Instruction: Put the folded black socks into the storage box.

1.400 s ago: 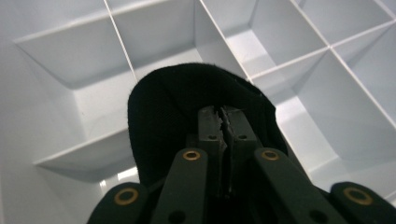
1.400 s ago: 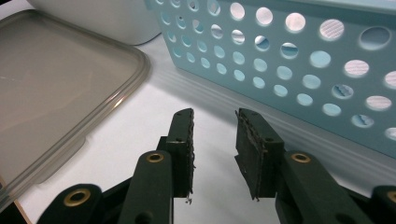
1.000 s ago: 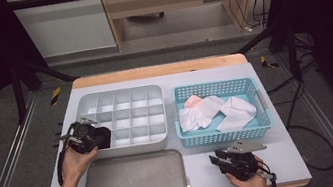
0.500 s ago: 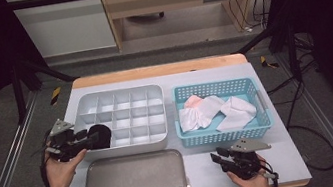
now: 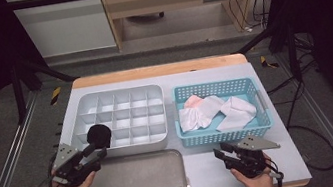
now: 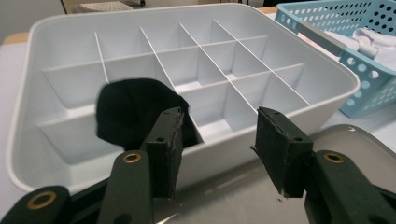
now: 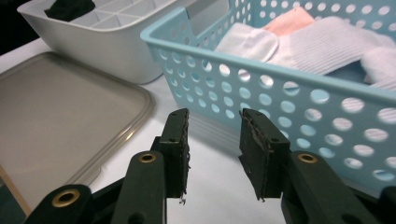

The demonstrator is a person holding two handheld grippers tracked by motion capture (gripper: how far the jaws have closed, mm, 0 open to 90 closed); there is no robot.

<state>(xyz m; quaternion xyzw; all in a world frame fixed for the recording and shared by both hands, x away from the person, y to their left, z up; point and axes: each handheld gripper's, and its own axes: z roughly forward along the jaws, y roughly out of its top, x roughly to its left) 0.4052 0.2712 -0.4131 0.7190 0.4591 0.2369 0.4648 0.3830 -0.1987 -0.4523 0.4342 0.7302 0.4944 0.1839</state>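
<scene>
1. The rolled black sock (image 6: 133, 112) sits in the near-left compartment of the white plastic divided organiser tray (image 5: 119, 97), bulging above the dividers. Your left gripper (image 5: 94, 153) hangs just near of it over the tray's near wall, jaws wide apart and holding nothing.
2. Check that the sock rests fully inside that one cell, not draped over a divider; if it rides up, nudge it down with one jaw.
3. Draw the left gripper away level, so a jaw does not catch the fabric.
4. Your right gripper (image 5: 224, 154) rests on the counter (image 5: 206, 165) near the light blue perforated plastic basket (image 5: 225, 134), jaws partly open and empty. Lift it over the rim toward the white and pink socks (image 5: 210, 111), pinching one only.
</scene>
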